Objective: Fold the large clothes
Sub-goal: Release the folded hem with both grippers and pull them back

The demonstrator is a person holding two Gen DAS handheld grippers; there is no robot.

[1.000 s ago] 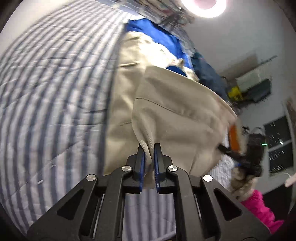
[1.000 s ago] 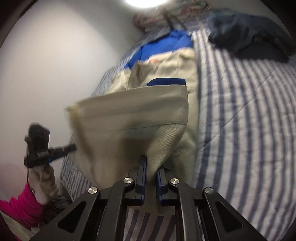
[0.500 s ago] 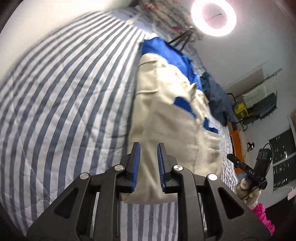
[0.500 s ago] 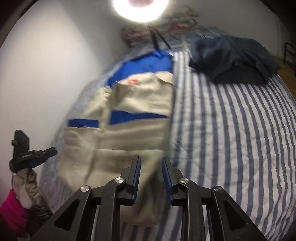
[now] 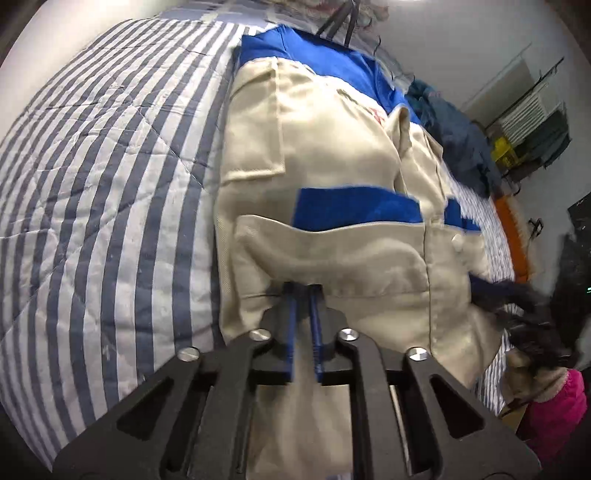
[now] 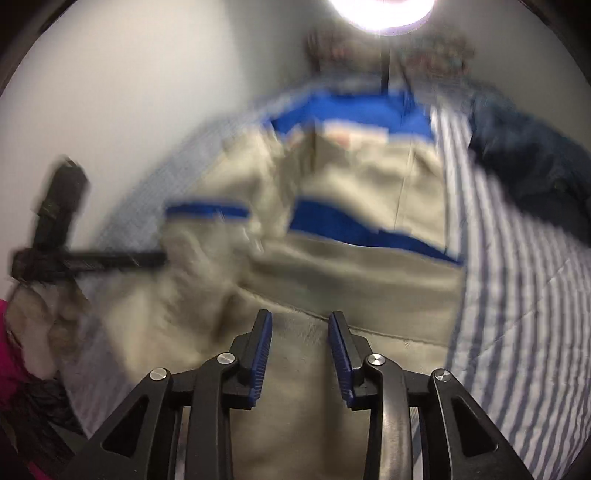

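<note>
Jacket, beige with blue panels, lies spread along a striped bedcover, collar end toward the far wall and hem end nearest the person. It looks to be lying flat so that a fold can be made across it.

The left gripper sits low at the hem, its blue fingers close together with a narrow slit between them. Beige cloth laps over the tips, but I cannot tell whether any of it is pinched. My guess is that it is at this corner to take hold of the hem.

The right gripper hovers over the other side of the hem, jaws clearly apart and nothing between them; only the jacket's cloth shows below. The view is smeared, so fine detail is lost.

A dark heap of clothes lies off to the right on the bedcover, well apart from the jacket. A ring light glares at the far end.

Judging by the flat spread, the folding is at an early stage, and both hem corners need a firm hold first.
</note>
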